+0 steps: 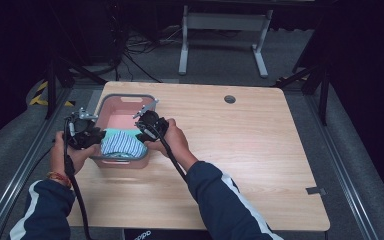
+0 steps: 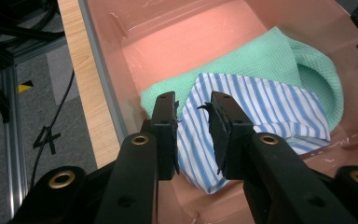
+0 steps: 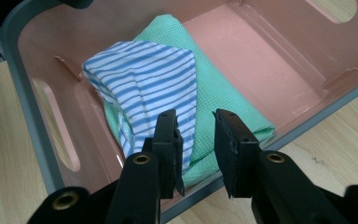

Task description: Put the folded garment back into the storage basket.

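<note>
Resting folded on the green cloth [image 2: 265, 56] at the pink basket's [image 1: 125, 99] six o'clock end, the striped cloth [image 1: 123, 144] lies free, apparently just set down, because both the left gripper [image 2: 193, 105] and right gripper [image 3: 195, 122] stand released beside it.

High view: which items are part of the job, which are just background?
In the job:
- blue striped cloth, lying on the green cloth
- green cloth
- pink basket holding both
- left hand-held gripper, jaws apart around a striped fold
- right hand-held gripper, jaws apart

Just lying about:
- wooden table
- white frame on the floor behind
</note>
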Available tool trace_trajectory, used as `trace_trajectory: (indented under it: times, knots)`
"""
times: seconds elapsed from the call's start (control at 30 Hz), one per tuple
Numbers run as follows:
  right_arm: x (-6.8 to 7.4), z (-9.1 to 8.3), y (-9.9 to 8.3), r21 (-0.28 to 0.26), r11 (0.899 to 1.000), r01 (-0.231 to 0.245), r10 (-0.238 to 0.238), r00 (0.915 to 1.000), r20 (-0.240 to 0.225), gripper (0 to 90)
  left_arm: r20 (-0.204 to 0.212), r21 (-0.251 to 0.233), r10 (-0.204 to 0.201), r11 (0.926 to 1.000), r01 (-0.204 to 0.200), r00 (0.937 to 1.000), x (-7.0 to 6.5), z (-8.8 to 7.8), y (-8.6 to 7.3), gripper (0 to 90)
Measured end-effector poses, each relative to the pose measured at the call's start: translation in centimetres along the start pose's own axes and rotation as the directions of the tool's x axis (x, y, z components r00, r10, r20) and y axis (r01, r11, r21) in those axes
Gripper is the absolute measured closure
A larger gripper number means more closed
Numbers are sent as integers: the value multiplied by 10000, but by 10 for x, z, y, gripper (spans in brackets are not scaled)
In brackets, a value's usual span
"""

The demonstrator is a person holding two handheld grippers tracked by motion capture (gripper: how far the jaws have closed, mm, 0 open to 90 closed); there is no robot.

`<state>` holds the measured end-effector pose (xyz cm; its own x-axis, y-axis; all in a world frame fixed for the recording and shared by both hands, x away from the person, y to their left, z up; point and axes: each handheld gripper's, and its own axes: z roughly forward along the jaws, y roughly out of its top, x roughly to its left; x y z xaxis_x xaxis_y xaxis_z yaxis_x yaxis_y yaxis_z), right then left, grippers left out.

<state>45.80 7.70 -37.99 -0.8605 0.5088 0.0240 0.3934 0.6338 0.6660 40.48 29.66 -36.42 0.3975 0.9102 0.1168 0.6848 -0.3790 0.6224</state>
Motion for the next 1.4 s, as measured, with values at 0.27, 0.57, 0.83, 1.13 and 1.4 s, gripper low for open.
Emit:
trace_trajectory:
  times: [0.27, 0.57, 0.83, 1.13, 1.4]
  knots:
    - [-1, -3, -2, -119, 9999, -67, 67, 10000, 11, 688, 101, -36, 3, 10000, -3, 9999, -3, 2, 0, 726]
    - [-4, -11, -6, -284, 9995, -152, 158, 9997, 203, 650, 118, -71, 75, 9999, -75, 9999, -5, 1, 1, 719]
    - [-17, -26, -21, -492, 9979, -416, 427, 9988, 233, 600, 274, -457, 464, 9979, -451, 9985, -20, -5, 9, 685]
    - [-33, -55, -45, -795, 9962, -365, 399, 9983, 418, 575, 555, -855, 989, 9919, -939, 9936, -48, -6, 15, 556]
    - [-45, -83, -74, -745, 9967, -307, 359, 9970, 690, 538, 935, -1309, 1632, 9799, -1503, 9822, -79, -8, 17, 431]
